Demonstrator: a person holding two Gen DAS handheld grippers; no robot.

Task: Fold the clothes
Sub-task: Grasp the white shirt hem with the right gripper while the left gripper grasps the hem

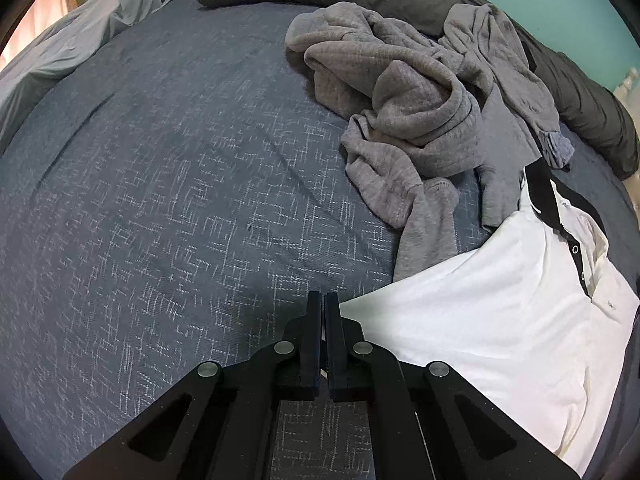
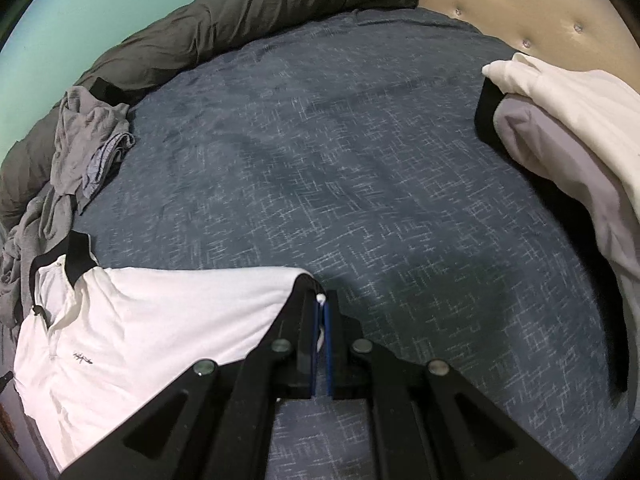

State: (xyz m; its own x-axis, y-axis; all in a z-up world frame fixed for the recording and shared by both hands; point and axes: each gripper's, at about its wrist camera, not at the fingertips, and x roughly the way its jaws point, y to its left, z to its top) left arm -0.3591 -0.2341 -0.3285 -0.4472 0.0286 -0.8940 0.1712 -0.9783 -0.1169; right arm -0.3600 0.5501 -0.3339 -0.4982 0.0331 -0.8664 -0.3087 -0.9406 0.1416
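A white polo shirt (image 1: 500, 300) with a black collar and button placket lies front up on the blue patterned bedspread (image 1: 160, 200). In the left wrist view it spreads to the right of my left gripper (image 1: 323, 298). That gripper is shut, the shirt's edge runs into its tips and a sliver of white shows between its fingers. In the right wrist view the shirt (image 2: 160, 312) stretches left from my right gripper (image 2: 321, 298), which is shut on its other side, with white cloth pinched at the tips. The shirt hangs taut between the two grippers, low over the bed.
A heap of crumpled grey garments (image 1: 400, 100) lies beyond the shirt, also visible at the left of the right wrist view (image 2: 80, 140). A dark duvet (image 2: 200, 32) runs along the far edge. White and lilac clothes (image 2: 560, 120) are piled by the tufted headboard (image 2: 520, 0).
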